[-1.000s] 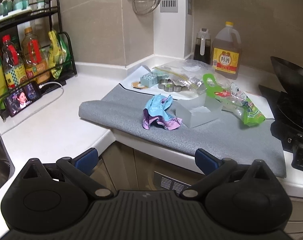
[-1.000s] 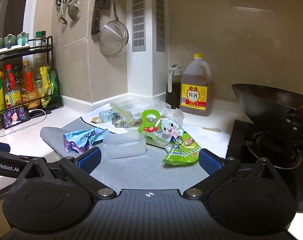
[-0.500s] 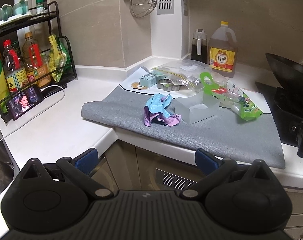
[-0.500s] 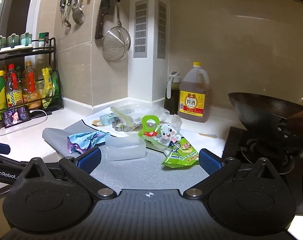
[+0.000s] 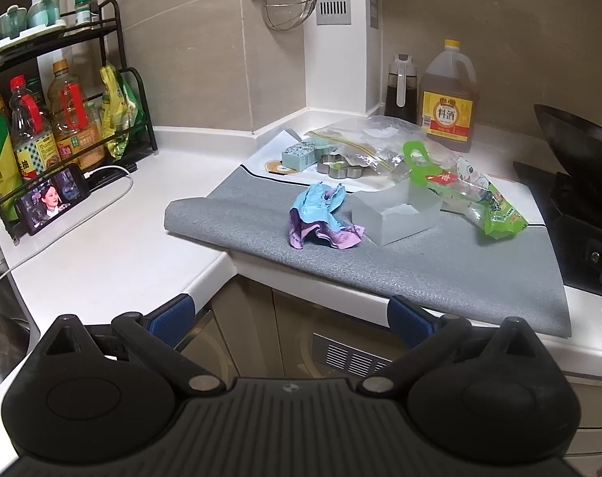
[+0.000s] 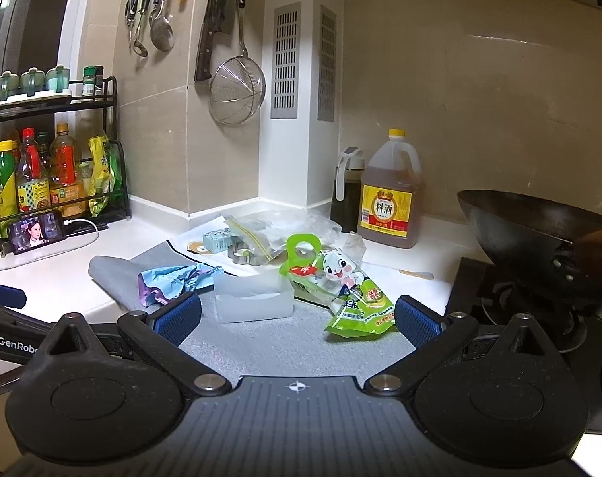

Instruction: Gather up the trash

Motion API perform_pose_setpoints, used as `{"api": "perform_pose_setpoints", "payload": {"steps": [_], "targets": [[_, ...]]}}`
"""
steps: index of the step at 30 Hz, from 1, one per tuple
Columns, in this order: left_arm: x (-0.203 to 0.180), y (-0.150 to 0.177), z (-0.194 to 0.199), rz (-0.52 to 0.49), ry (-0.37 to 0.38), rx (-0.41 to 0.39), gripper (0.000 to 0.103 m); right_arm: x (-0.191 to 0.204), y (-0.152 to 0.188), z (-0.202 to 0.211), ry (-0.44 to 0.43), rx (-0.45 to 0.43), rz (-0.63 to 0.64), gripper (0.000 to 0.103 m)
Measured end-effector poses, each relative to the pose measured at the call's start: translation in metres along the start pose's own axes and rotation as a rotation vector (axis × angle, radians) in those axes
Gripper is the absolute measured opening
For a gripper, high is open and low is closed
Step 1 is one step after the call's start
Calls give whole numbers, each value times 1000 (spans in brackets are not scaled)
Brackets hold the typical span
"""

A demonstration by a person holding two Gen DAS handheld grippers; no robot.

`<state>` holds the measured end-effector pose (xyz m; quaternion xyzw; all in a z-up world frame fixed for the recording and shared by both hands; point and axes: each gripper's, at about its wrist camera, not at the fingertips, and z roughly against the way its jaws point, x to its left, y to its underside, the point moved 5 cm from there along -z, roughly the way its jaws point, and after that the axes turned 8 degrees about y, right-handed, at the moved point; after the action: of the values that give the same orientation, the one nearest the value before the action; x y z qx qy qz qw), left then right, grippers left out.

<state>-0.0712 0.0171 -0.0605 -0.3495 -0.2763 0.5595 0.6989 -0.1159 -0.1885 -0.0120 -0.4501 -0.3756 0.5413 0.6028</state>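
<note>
the left tool [image 5: 289,316] gapes wide and empty short of the desk [image 5: 102,246], the crumpled blue wrapper [image 5: 321,214] well ahead on the grey mat [image 5: 440,262]. the right tool [image 6: 297,316], equally spread and empty, hovers above that mat, white box [image 6: 253,298] and green snack bag [image 6: 352,298] just beyond its tips.

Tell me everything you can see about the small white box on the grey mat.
The white box is a low, open-topped tray of thin card or plastic; which one is unclear. It sits upright on the grey mat and looks empty apart from a pale sheet or flap inside. A crumpled blue and purple wrapper lies right beside it on one side, a green snack bag on the other, perhaps touching. No gripper touches it.
</note>
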Motion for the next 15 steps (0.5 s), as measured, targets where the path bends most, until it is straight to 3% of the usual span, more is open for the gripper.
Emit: {"api": "perform_pose_setpoints", "payload": {"steps": [15], "targets": [[-2,1,7,-4,-4,-6,103,-5,1,3,-3,-4,-16,103]]}}
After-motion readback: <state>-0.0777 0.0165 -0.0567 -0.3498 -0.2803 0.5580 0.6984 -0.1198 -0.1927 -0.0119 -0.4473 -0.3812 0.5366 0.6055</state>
